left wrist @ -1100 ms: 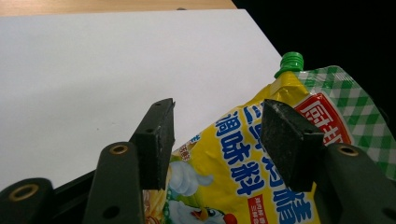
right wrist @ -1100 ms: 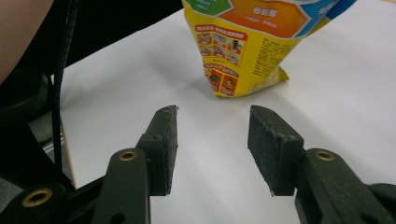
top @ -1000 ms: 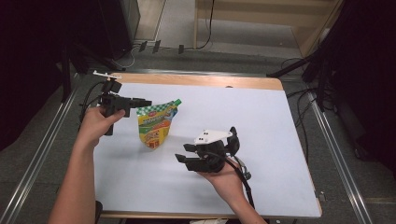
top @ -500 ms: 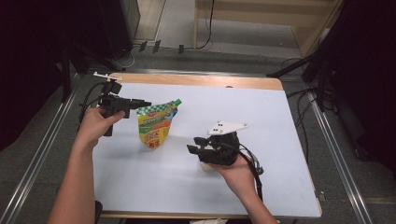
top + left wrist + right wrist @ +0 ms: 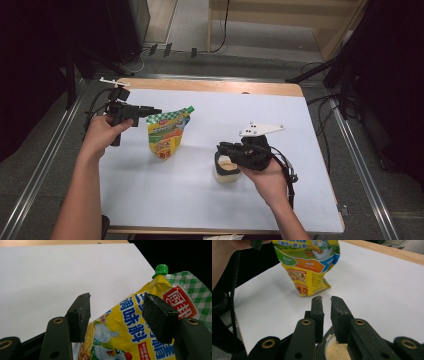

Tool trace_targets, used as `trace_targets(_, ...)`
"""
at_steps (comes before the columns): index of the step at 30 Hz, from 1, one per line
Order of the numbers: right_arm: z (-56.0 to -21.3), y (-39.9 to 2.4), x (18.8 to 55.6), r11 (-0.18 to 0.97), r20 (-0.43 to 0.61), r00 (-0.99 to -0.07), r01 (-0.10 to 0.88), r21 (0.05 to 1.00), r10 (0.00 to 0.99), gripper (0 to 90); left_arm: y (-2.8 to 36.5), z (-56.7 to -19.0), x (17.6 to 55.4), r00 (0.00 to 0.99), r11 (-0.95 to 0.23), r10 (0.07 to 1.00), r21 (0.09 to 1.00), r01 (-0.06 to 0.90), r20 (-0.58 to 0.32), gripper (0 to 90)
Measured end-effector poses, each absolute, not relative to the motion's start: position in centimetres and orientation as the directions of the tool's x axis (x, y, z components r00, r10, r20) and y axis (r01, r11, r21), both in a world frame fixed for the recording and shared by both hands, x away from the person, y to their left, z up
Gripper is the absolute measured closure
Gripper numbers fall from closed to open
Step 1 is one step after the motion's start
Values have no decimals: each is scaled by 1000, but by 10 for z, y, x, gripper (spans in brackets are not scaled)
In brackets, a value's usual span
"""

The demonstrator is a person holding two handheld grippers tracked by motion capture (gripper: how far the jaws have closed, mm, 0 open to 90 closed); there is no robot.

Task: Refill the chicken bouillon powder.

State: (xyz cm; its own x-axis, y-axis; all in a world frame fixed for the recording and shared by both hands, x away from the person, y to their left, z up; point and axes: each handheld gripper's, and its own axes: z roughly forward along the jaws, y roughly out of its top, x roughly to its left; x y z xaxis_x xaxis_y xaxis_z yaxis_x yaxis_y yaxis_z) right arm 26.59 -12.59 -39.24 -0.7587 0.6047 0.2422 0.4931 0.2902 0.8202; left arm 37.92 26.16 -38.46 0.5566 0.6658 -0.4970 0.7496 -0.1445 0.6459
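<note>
Nearest the person, the right gripper [image 5: 235, 152] hangs over a small white cup [image 5: 226, 170] of tan powder, which stands on the white desk [image 5: 300, 150]; in the right gripper view the cup's rim [image 5: 329, 340] shows just below and behind the jaws, whose pads stand nearly together with only a narrow slit between them and nothing caught there, having just been closing. Beyond those jaws, well apart across bare desk, stands the yellow seasoning pouch [image 5: 308, 267], upright on its base. The left gripper [image 5: 145, 111] reaches it from the far side, level with the pouch's top. In the left gripper view its jaws stand apart, having just been opening, and the pouch [image 5: 130, 325] lies between them: the right-hand pad sits against the printed face, while the left-hand pad stands clear of the pouch's edge. Past the jaws, the green cap [image 5: 160, 269] sticks up from the pouch's top corner.
</note>
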Motion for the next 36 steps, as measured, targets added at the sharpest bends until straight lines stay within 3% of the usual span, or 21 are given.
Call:
trace_targets(5,-392,-138,270,270,258,-742,509,817,618,898,260,-386,379,565,-153,661,649,746,-494,404)
trace_targets(36,-371,-206,281,174,260,-632,540,823,730,900,261,-385,378,567,-156,664,651,743,-488,391)
